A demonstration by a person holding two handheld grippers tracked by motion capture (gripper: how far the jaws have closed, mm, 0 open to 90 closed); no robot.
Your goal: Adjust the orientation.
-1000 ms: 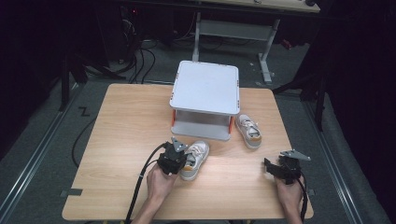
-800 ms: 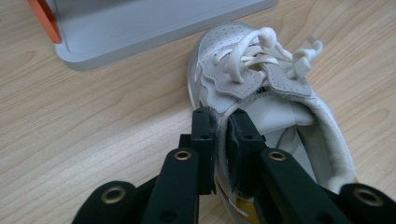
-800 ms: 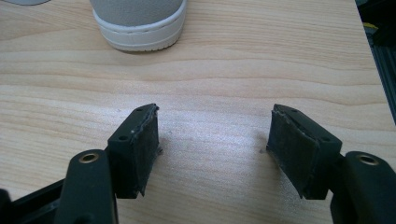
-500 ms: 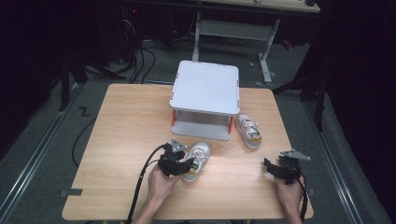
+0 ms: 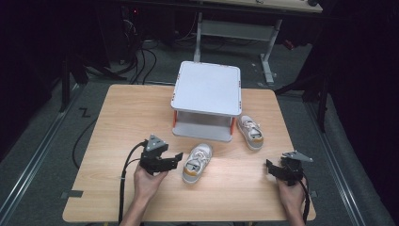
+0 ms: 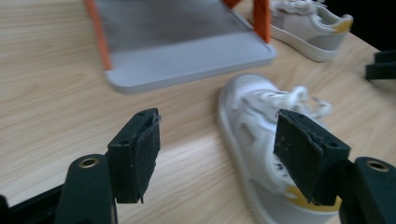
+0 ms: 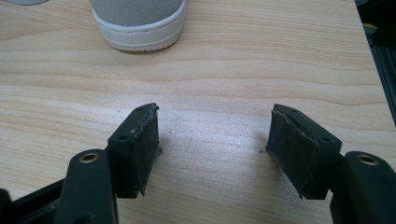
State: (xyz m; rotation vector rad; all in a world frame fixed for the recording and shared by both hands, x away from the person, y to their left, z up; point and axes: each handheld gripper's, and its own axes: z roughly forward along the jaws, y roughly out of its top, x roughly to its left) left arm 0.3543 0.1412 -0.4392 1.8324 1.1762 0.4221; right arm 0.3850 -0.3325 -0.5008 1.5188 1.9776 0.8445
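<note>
Left gripper view: the left gripper (image 6: 217,154) has its jaws apart, empty, just beside a small white lace-up sneaker with a yellow heel (image 6: 261,140) on the light wooden tabletop (image 6: 51,88). Jaws of the right gripper (image 7: 215,154) also stand apart over bare wood. A second matching sneaker (image 5: 250,132) lies beside the grey two-tier stand with orange posts (image 5: 207,99).
</note>
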